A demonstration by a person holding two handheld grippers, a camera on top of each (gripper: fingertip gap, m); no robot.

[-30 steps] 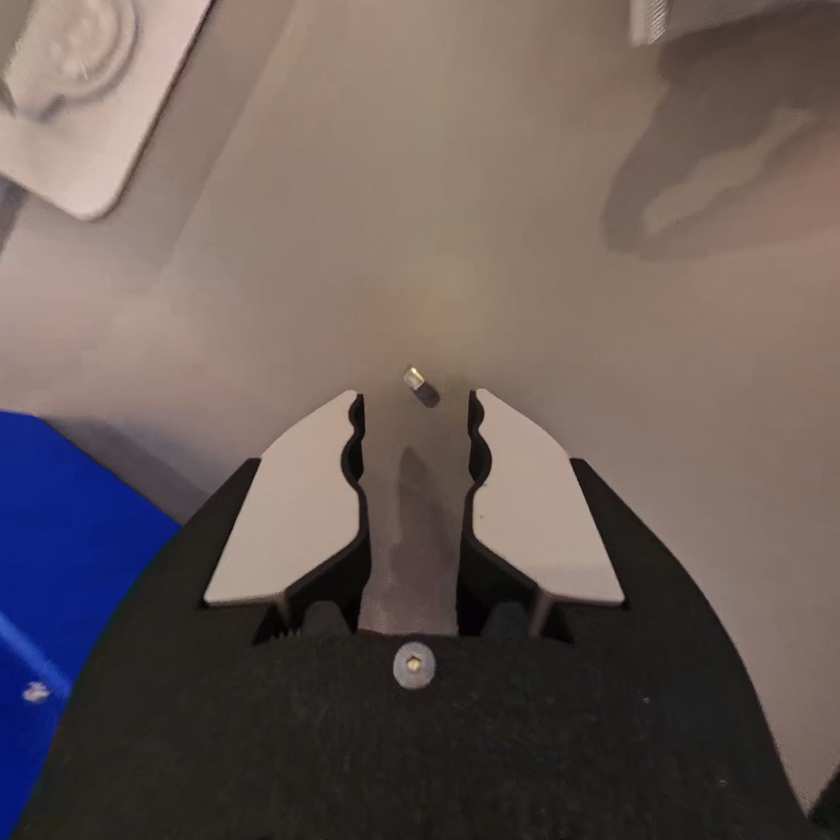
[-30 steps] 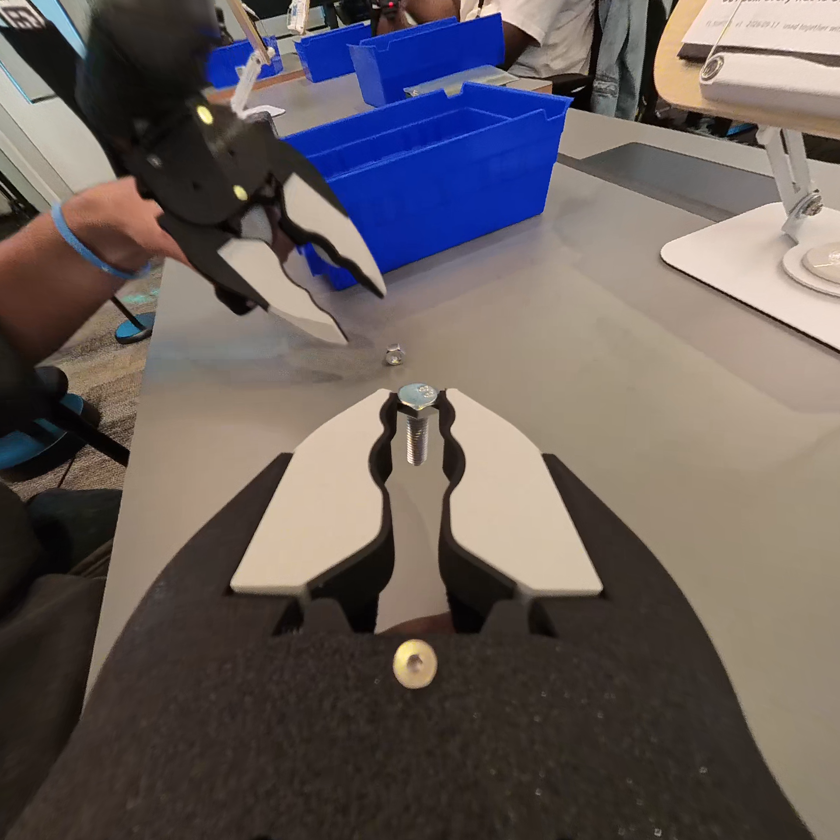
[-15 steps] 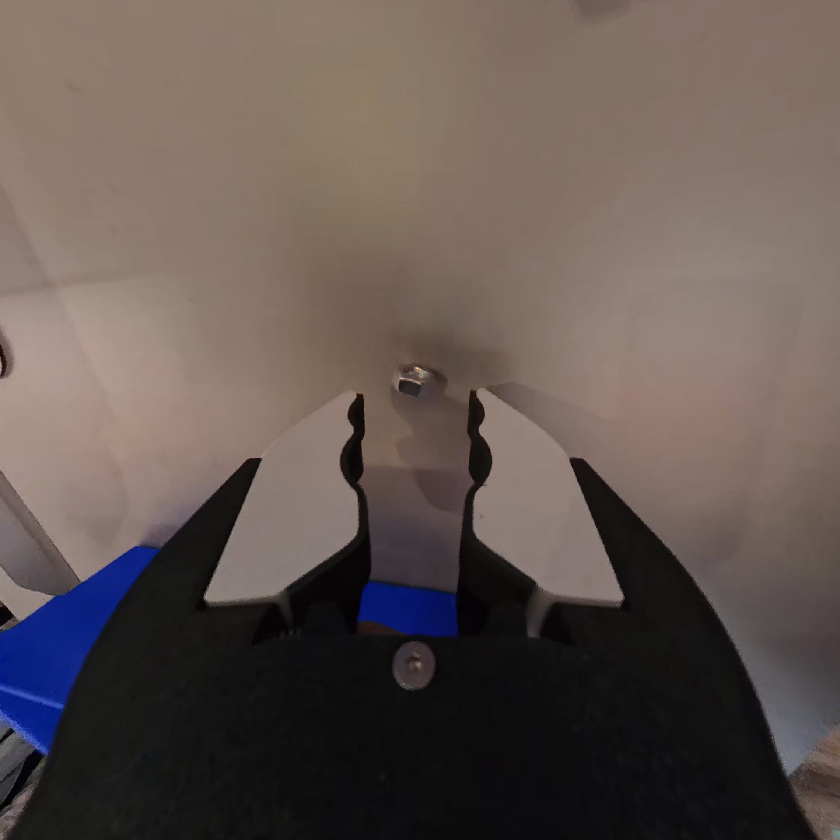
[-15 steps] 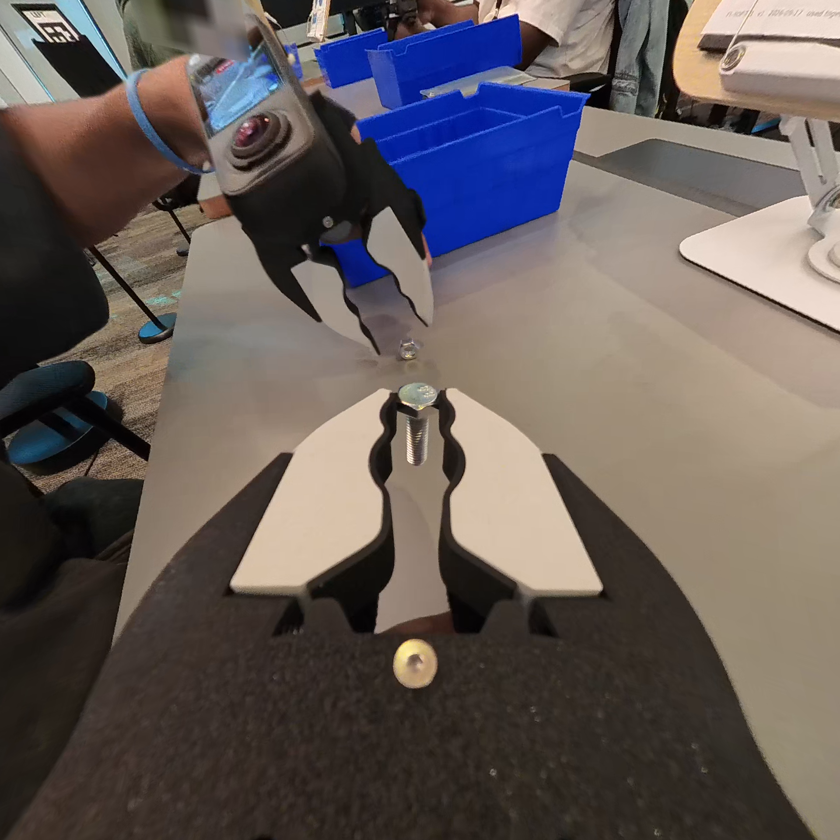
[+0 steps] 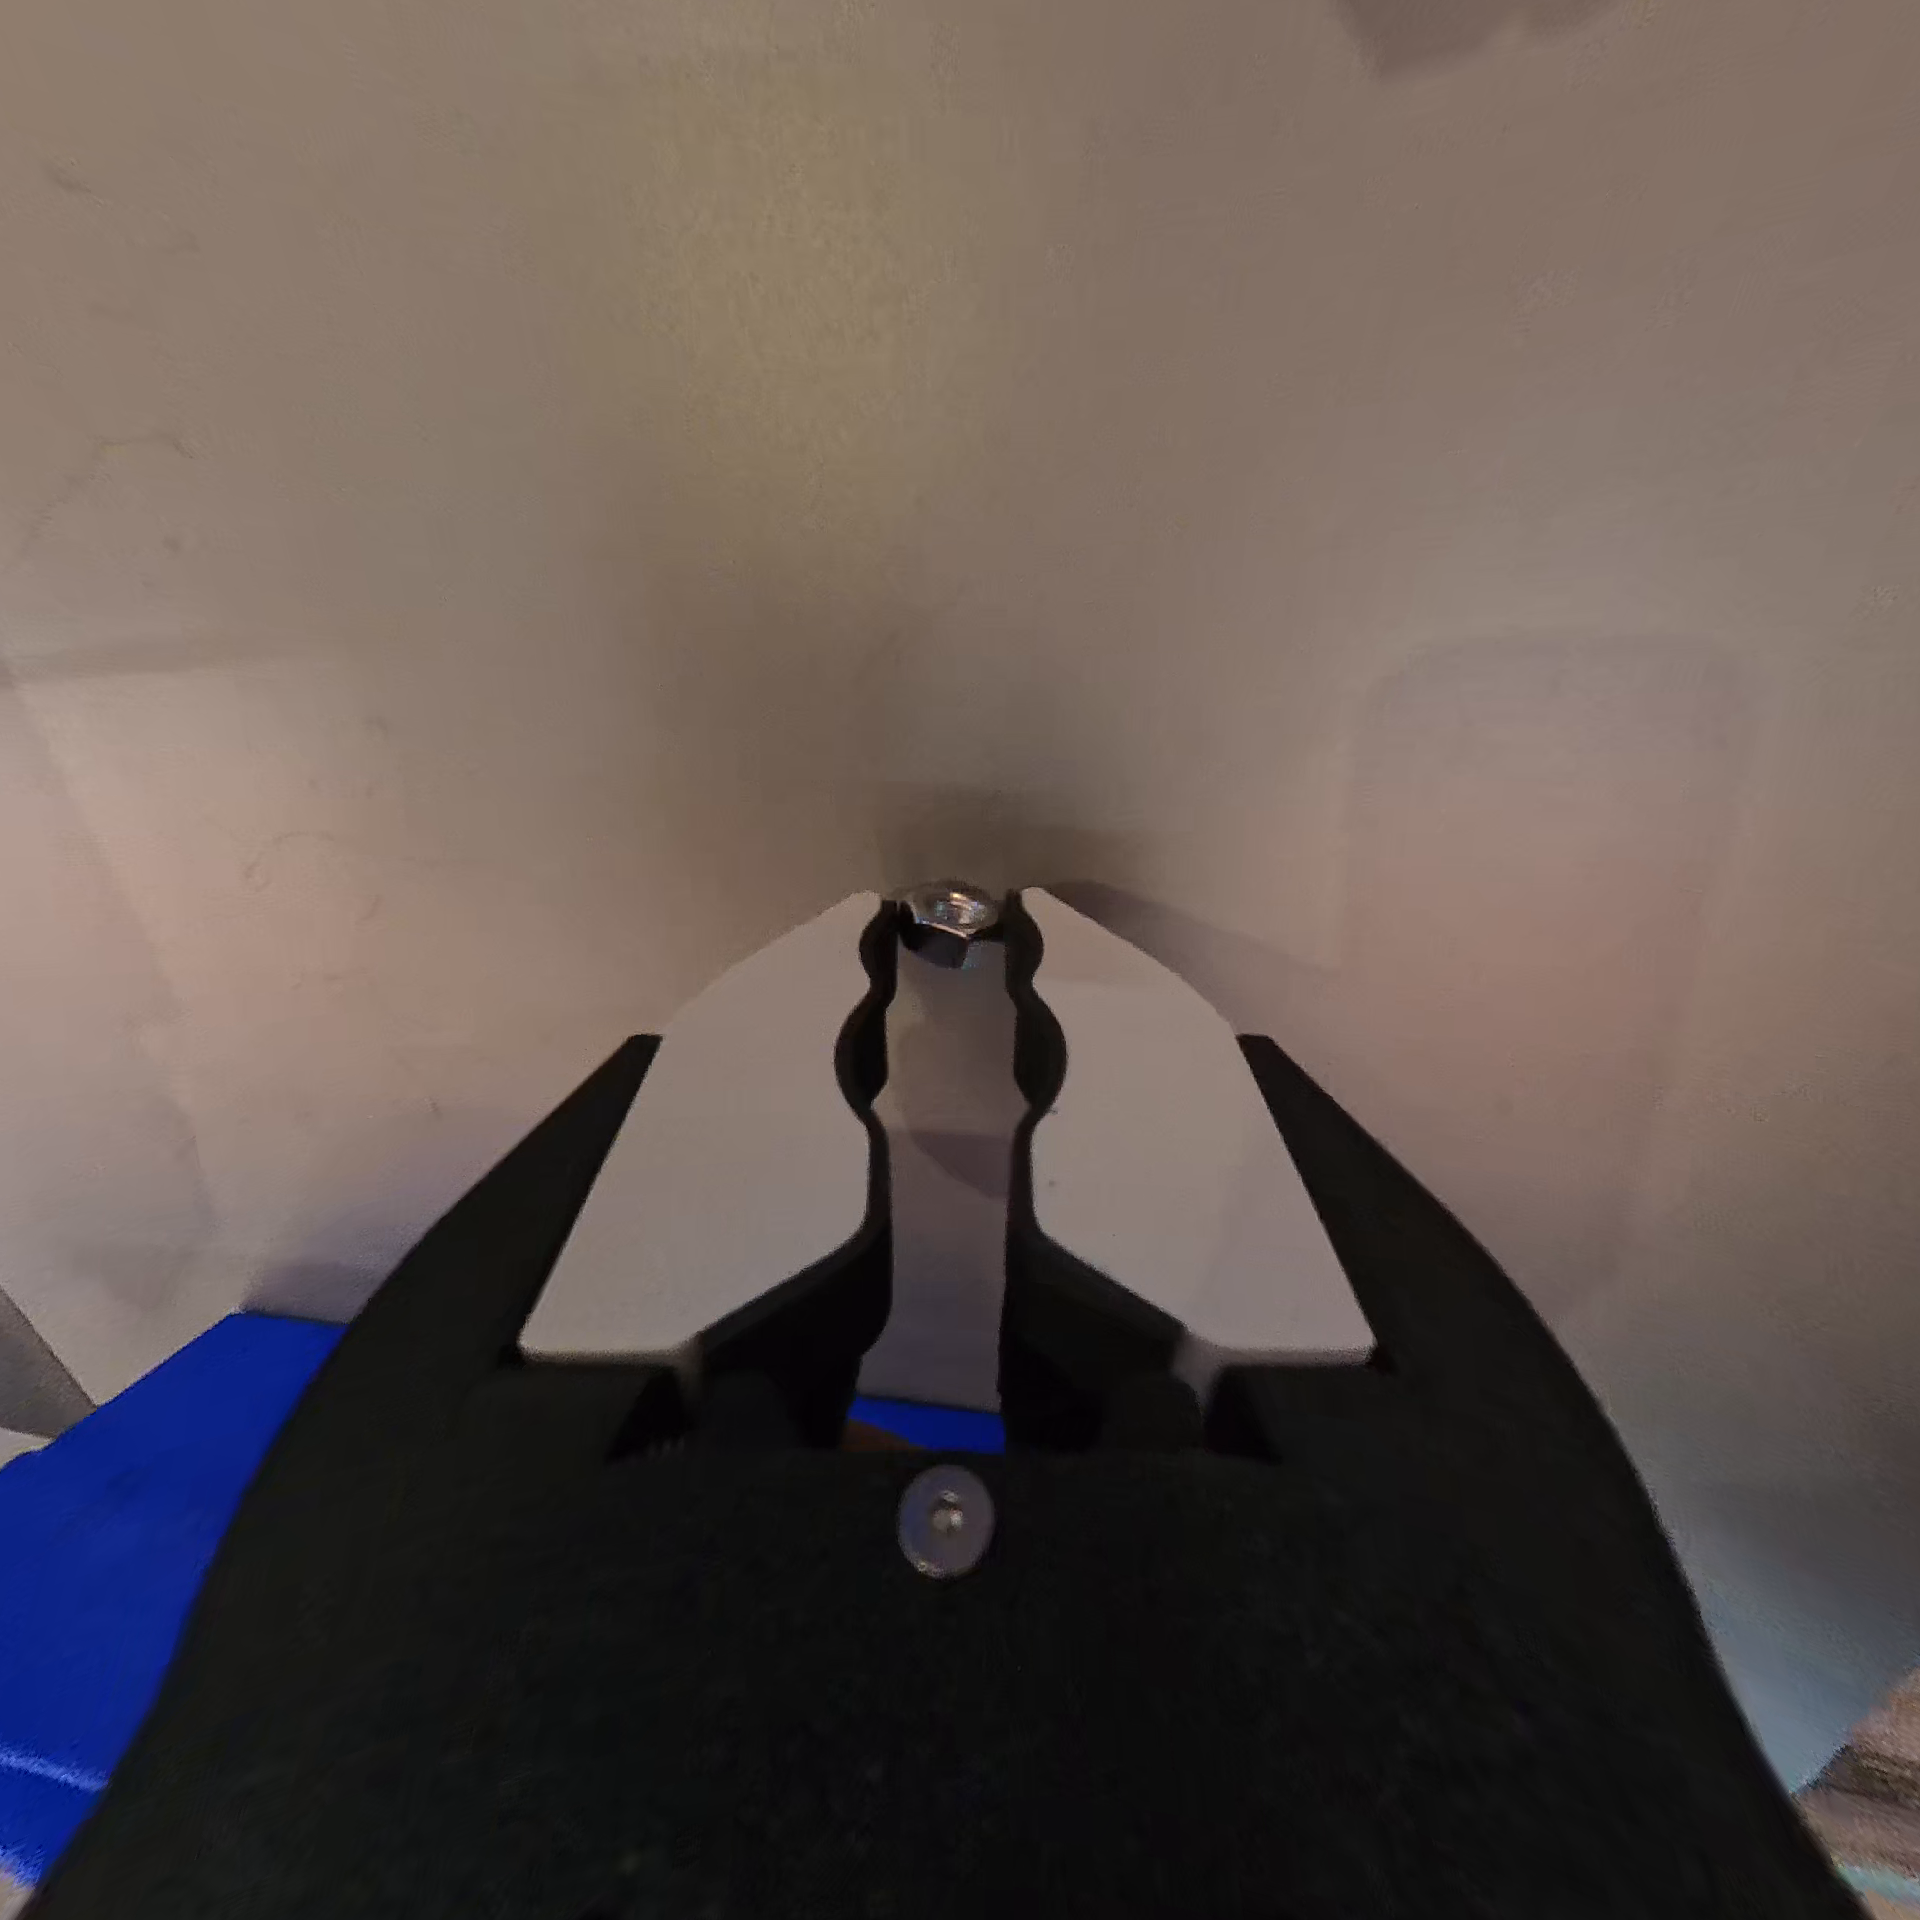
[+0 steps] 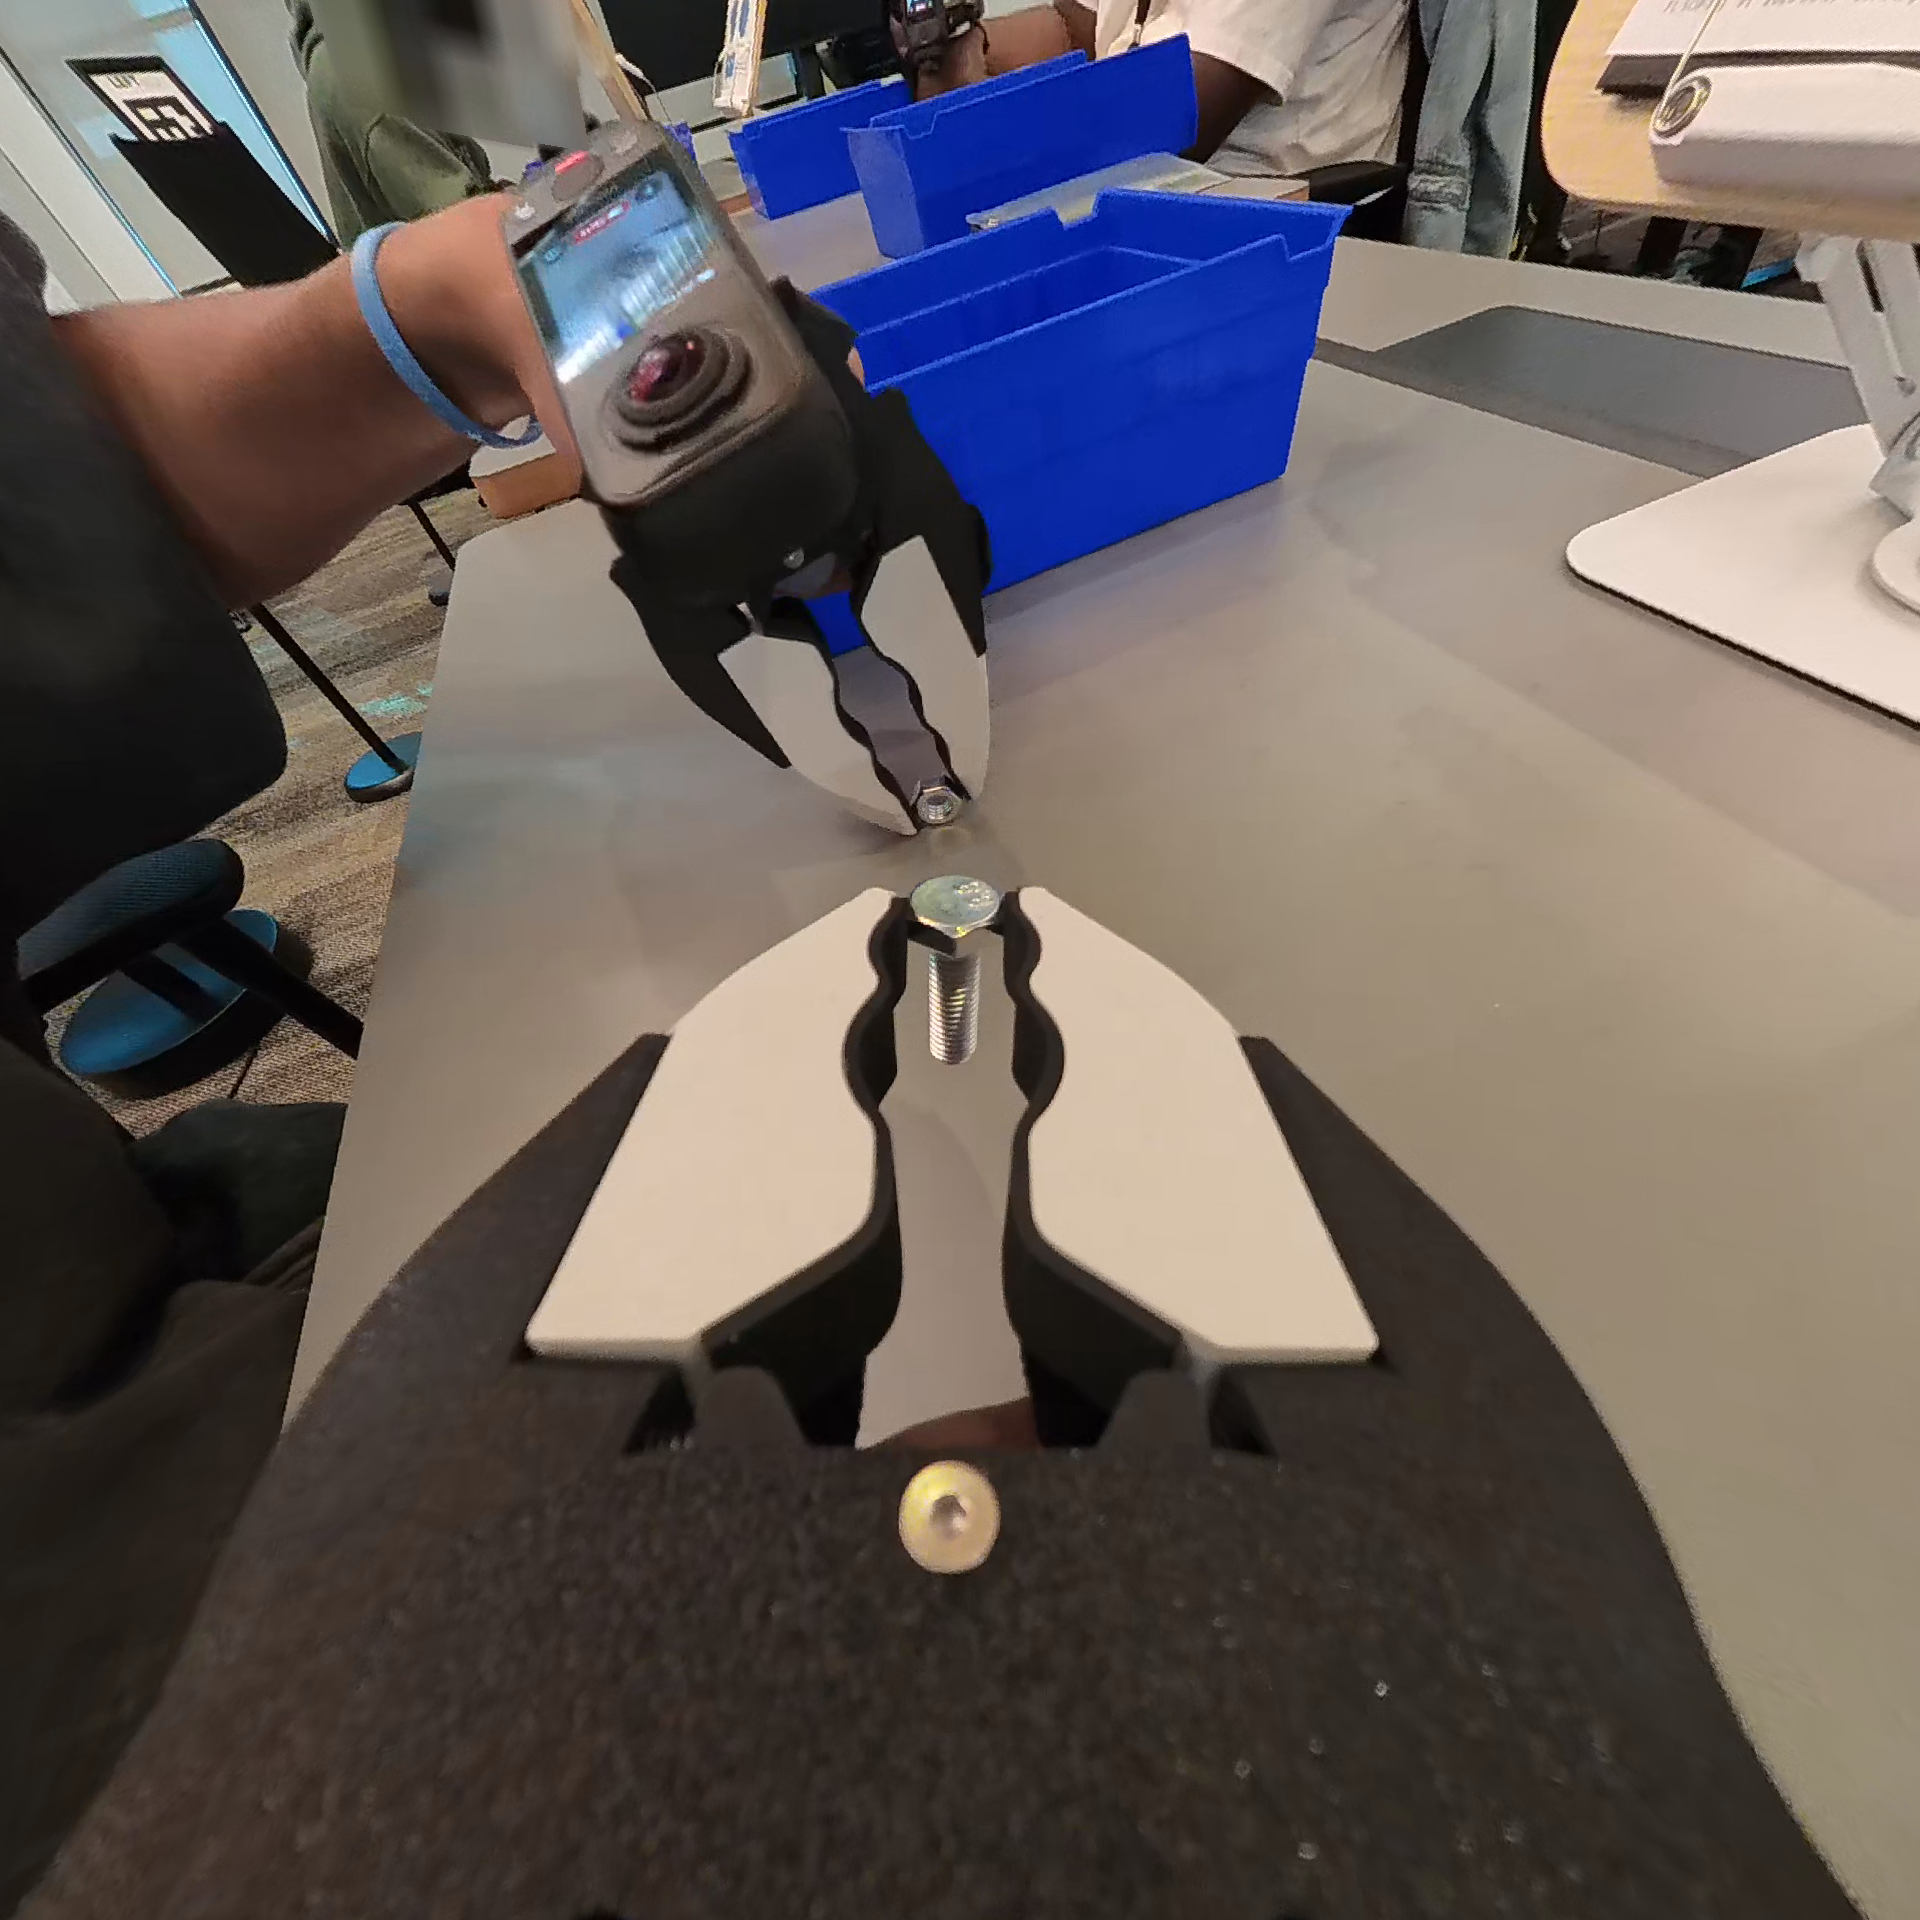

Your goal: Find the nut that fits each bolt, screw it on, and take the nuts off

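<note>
1. Down at the desk (image 6: 1351,831) surface, my left tongs (image 5: 954,914) are clenched on a small hex nut (image 5: 948,923), pinched at the very tips; from the right wrist view the nut (image 6: 938,802) sits at or just above the grey top, and I cannot tell whether it has cleared it.
2. My right tongs (image 6: 956,906) are clenched on the head of a hex bolt (image 6: 953,971), its threaded shank pointing back toward the camera, just short of the left tongs (image 6: 925,800).
3. I judge the step in hand to be lifting the nut and bringing it to the bolt.
4. To do it well, I would hold the squeeze steady, since so small a tip grip could let the nut pop out.
5. I would turn the bolt's shank end toward the nut's bore and line the two axes up before any turning, to avoid cross-threading.
6. A blue bin (image 6: 1091,364) stands behind, well clear.
</note>
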